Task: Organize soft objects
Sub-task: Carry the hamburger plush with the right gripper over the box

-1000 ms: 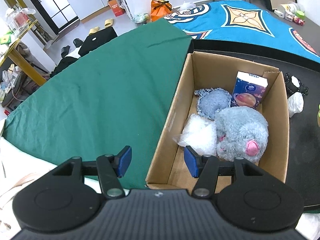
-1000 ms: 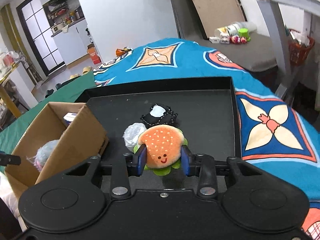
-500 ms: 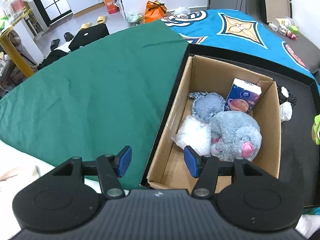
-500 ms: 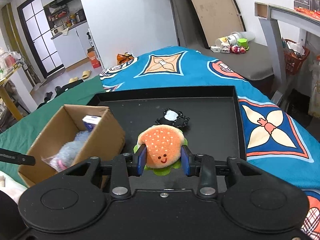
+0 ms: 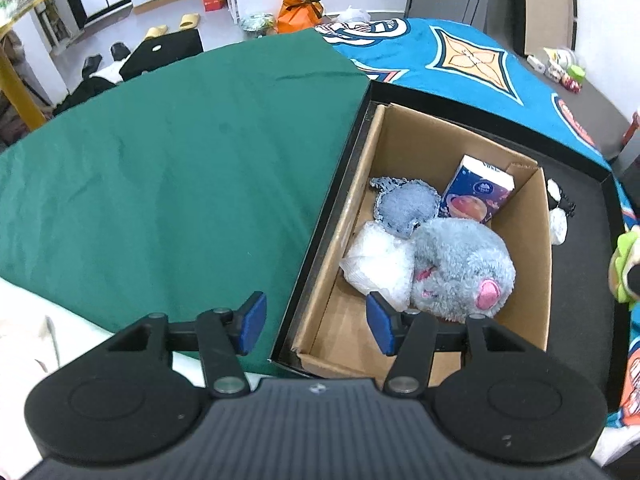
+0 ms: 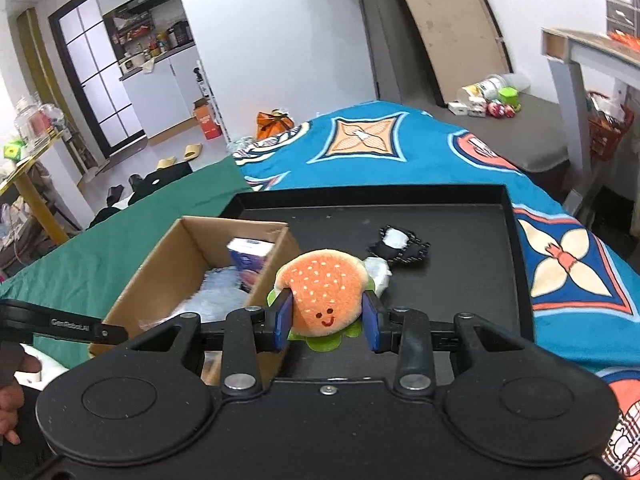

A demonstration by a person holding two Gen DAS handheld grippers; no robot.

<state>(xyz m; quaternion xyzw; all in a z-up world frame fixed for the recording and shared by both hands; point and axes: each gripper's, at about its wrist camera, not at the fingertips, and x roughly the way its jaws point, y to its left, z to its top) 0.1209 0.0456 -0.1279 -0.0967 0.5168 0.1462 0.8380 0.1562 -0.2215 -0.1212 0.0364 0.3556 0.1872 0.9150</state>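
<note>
My right claw (image 6: 326, 326) is clamped on the round orange burger plush (image 6: 322, 292) over the black tray's (image 6: 516, 264) near edge, the open brown cardboard box (image 6: 160, 256) just to its left, while my left claw (image 5: 314, 320) closes on nothing over the box's near-left corner.

White lettering runs along the black bar (image 6: 60, 324) at the left edge of the right wrist view, too blurred to spell out surely. The blue carton (image 5: 476, 196) in the cardboard box (image 5: 440, 140) bears small print on its top, not legible.
</note>
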